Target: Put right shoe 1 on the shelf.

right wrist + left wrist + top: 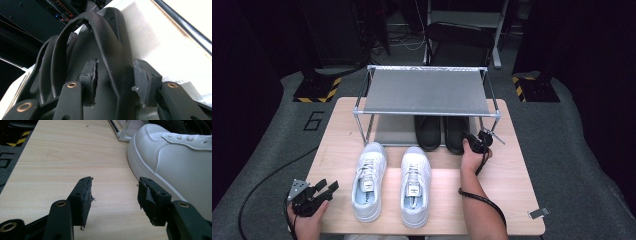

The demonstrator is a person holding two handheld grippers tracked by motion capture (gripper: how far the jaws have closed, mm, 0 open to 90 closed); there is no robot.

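Right gripper [476, 141] at the rack's [427, 92] lower shelf, 1 o'clock on the surface [512, 175]. Jaws apart, straddling the heel rim of the right-hand black shoe [110, 50], not clamped. Shoe's long axis runs 6–12. Left gripper [314, 192] at 7 o'clock, jaws open, empty, just beside a white sneaker [175, 162].

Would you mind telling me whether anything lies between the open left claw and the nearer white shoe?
Nothing visible does. The left claw rests open at the table's near left corner, and bare wood runs from it to the side of the left white shoe.
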